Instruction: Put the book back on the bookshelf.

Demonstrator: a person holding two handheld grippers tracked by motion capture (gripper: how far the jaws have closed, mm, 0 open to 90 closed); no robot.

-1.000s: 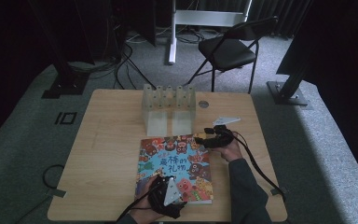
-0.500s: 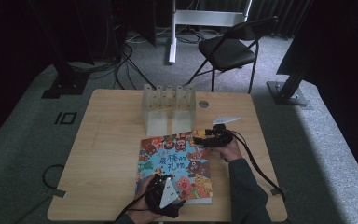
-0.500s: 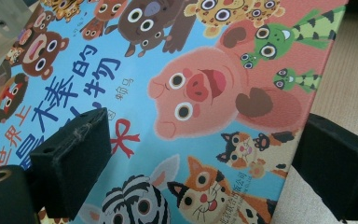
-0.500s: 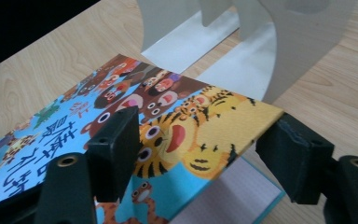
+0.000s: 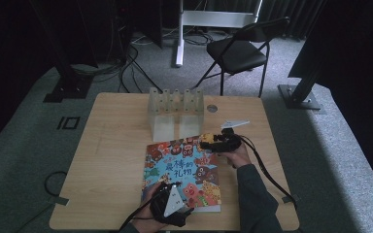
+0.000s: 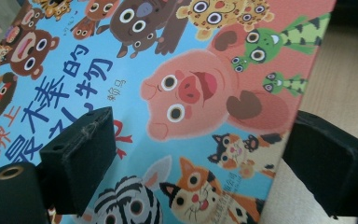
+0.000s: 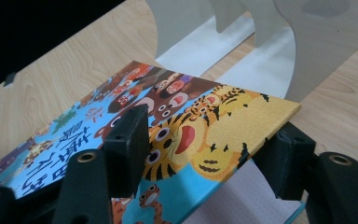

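My right gripper (image 7: 205, 154), lower frame: jaws closing astride lifted cover of colourful cartoon-animal picture book (image 7: 182, 121); my left gripper (image 6: 191, 158) open astride book's lower corner.

Dark teal sleeve (image 5: 257, 194) on the right forearm; black grippers with square padded jaws, brass-ringed screw holes, black cable (image 5: 267, 172) trailing behind.

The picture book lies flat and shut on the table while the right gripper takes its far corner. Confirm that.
Not shut: in the right gripper view the picture book has its cover lifted at that corner, pages showing beneath, the right gripper with one jaw on either side of it, closing.
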